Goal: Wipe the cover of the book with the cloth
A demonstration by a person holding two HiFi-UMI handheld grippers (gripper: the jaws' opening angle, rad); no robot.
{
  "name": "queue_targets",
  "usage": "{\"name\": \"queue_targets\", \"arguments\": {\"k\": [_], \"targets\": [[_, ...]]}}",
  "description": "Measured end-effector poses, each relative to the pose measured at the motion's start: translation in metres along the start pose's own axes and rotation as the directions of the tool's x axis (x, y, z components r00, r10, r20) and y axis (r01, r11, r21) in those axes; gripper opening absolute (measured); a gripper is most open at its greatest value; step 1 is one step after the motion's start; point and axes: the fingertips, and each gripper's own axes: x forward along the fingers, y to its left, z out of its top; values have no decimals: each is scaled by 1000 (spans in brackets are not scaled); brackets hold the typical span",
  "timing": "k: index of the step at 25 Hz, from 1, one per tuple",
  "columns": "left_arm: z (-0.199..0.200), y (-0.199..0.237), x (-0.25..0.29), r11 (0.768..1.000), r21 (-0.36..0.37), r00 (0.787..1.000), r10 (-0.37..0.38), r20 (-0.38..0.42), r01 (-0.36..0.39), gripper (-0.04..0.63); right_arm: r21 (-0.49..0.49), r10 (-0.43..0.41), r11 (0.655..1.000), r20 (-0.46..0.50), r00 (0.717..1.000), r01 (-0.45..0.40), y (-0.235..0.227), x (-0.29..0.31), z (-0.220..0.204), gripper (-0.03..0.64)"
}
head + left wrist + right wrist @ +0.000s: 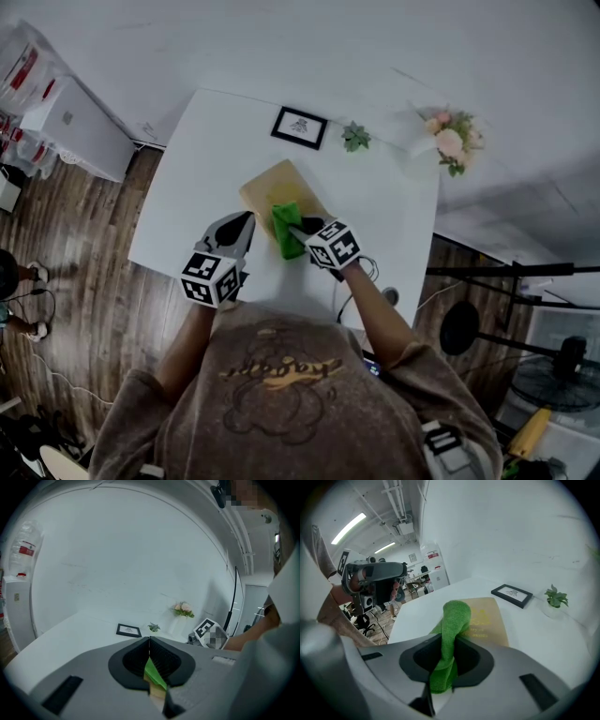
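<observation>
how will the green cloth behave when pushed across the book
Probably floppy: the green cloth folds and bulges where the right tool pinches it. Likely light, with a fuzzy pile that should drag rather than slip on the book.

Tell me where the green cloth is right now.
In the head view, the green cloth lies on the tan book at the table's middle, clamped in the right gripper.

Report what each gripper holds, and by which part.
Right gripper pinches the green cloth at a bunched fold, jaws closed on it. Left gripper: jaws together, nothing held.
</observation>
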Motion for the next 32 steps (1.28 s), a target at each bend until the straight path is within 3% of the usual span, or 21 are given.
{"name": "queue_targets", "arguments": {"k": [18, 27, 32], "targets": [[-2, -19, 18, 998, 10, 998, -62, -21, 62, 5, 149, -174, 974, 25, 984, 169, -82, -54, -28, 69], [-1, -14, 17, 998, 5, 998, -67, -16, 67, 5, 229, -321, 923, 11, 947, 310, -125, -89, -22, 69], [1, -12, 15, 998, -5, 998, -62, -8, 62, 5, 260, -276, 932, 61, 959, 251, -120, -95, -8, 69]]}}
